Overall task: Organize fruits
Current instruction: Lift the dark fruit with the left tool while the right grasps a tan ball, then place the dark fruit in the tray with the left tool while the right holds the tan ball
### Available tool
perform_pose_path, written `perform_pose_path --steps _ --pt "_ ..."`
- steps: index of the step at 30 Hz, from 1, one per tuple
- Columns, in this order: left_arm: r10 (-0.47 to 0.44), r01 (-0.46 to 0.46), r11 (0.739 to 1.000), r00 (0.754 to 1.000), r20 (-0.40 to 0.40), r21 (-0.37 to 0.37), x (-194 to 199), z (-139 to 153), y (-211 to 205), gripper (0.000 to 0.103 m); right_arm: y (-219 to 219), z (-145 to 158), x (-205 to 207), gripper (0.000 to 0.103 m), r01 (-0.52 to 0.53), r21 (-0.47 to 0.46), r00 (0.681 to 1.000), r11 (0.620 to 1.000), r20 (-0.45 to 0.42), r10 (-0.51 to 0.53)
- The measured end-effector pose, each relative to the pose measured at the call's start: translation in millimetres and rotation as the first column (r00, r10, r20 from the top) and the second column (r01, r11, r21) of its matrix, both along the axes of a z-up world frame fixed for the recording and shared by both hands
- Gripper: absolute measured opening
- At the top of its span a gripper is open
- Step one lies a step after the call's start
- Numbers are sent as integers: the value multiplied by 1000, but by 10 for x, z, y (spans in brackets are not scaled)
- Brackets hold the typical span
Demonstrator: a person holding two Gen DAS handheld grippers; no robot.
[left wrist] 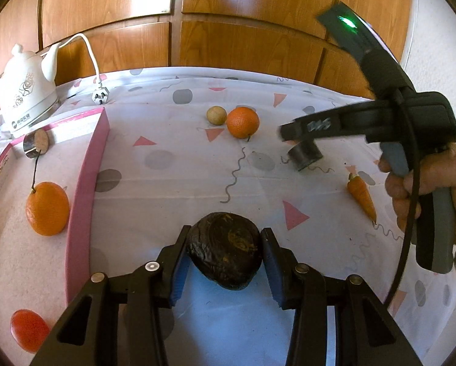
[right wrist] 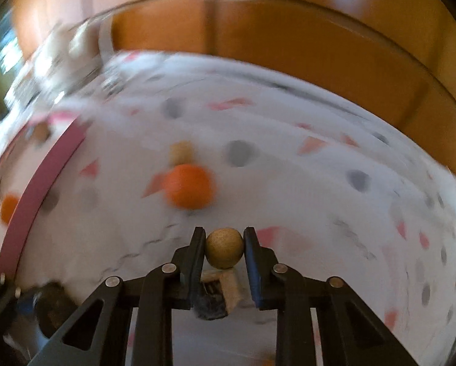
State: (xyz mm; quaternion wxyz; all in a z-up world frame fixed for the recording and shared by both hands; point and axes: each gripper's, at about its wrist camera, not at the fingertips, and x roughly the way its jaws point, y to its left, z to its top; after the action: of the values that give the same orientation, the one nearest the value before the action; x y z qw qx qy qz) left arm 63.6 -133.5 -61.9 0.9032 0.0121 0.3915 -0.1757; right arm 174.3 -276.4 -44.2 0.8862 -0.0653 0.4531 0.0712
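My left gripper (left wrist: 225,253) pinches a dark wrinkled fruit (left wrist: 225,250) between both pads, over the table near its front edge, just right of the pink tray wall (left wrist: 84,189). My right gripper (right wrist: 224,250) clamps a small tan round fruit (right wrist: 224,247). Ahead on the patterned cloth (left wrist: 173,183), toward the back edge, an orange (left wrist: 242,122) touches another tan fruit (left wrist: 216,115). A second orange (left wrist: 47,209) lies inside the tray. A carrot (left wrist: 362,195) lies toward the right edge.

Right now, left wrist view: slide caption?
Left gripper clamps a dark wrinkled fruit beside the pink-rimmed tray holding an orange.
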Motion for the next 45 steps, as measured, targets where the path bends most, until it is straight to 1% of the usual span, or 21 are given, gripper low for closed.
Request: perform_pose_path --steps 3,5,6,8,10,12,15,16,17,21,23,26,30,32,36,38,40,41,42,43,45 --pt "0 0 1000 1000 -1 0 0 -1 1 45 -373 -13 22 25 152 121 988 981 -9 -152" --pt "0 0 1000 1000 0 0 -1 0 1 45 -666 -23 -9 25 248 199 968 948 -21 -249" --pt "0 0 1000 1000 0 1 -4 -1 -1 45 -774 -26 -42 25 278 230 960 933 -30 -279" --pt "0 0 1000 1000 0 4 -9 -1 -3 45 -1032 -31 -111 25 349 270 935 897 -42 -351" --pt "0 0 1000 1000 1 8 -10 -1 -5 45 -1229 -26 -195 25 397 282 915 873 -43 -402" --pt "0 0 1000 1000 2 13 -12 -3 -11 45 -1367 -30 -292 25 430 269 899 862 -38 -437" --pt "-1 1 1000 1000 3 24 -3 -4 -28 45 -1487 -131 -444 25 467 213 883 858 -55 -467" --pt "-1 1 1000 1000 1 29 -1 2 -36 45 -1479 -154 -515 25 466 208 883 860 -53 -465" --pt "-1 1 999 1000 -1 37 2 10 -48 44 -1459 -155 -588 25 454 202 889 868 -30 -458" --pt "-4 5 998 1000 -23 58 27 48 -65 44 -1320 -183 -706 26 434 139 898 890 10 -439" --pt "10 -8 999 999 -42 40 30 115 -7 44 -1275 -220 -718 26 431 127 898 893 34 -438" --pt "26 -26 1000 999 -23 16 -5 292 109 44 -1230 -200 -733 26 431 110 898 896 41 -437" --pt "74 -74 997 997 -8 -25 0 553 397 44 -1245 -214 -730 26 430 98 899 897 43 -436" --pt "108 -108 994 994 -14 -34 40 627 571 44 -1235 -209 -720 26 430 95 899 898 42 -435" --pt "232 -234 971 971 -58 -37 213 684 1084 44 -1208 -201 -725 26 431 85 899 899 43 -435" --pt "308 -310 951 948 -82 -18 370 661 1363 44 -1189 -202 -715 26 430 73 900 900 45 -434" --pt "357 -358 934 928 -104 8 516 607 1566 44 -1182 -195 -713 26 431 66 900 900 46 -434" --pt "380 -379 925 920 -100 27 593 578 1657 45 -1180 -193 -718 26 431 67 900 900 47 -434" --pt "408 -403 913 908 -95 62 664 546 1733 45 -1182 -191 -723 26 430 71 900 900 47 -434" --pt "431 -426 902 898 -88 78 694 521 1801 45 -1182 -189 -727 26 430 72 900 900 47 -434" --pt "473 -467 880 879 -67 82 723 520 1929 47 -1180 -186 -730 26 430 72 900 900 49 -434"
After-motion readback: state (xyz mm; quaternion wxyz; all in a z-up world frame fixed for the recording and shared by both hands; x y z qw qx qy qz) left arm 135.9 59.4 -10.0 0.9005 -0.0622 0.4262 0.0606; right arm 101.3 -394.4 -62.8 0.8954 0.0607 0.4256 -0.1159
